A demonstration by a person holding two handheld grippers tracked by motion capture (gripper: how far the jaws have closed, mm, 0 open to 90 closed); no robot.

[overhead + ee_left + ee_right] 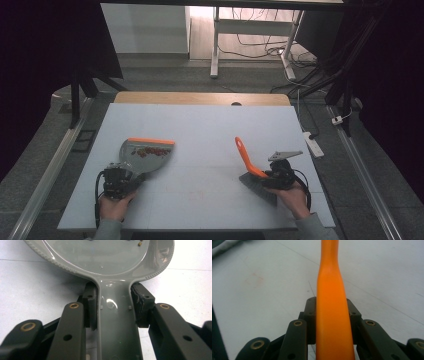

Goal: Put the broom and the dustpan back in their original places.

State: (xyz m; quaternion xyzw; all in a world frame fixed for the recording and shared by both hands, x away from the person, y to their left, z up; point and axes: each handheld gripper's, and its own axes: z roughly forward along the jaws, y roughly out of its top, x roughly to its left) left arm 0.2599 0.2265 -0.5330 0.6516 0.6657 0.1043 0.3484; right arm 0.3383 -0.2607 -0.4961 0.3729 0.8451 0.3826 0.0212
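We saw a pale tabletop (200,130) with broad bare room across its middle and far half, its wooden far edge showing beyond the white surface. Both tools sat toward the near side, well apart from each other.

At our left, the left gripper (121,178) had its fingers (90,306) closed on the smooth, glossy grey handle of a dustpan (145,152), one pad on each side of the narrow neck. The pan widened into a rounded tray with a ribbed rim and an orange front lip, and small red bits (152,150) lay inside it. It reached away toward the tabletop's centre.

At our right, the right gripper (272,176) had its fingers (311,315) clamped narrowly on the matte orange handle of a brush (252,172), which tapered and curved upward, away from us. The dark grey bristles (259,186) angled down near the tabletop; we could not tell whether they touched it. The right edge of the tabletop lay just beyond that hand.
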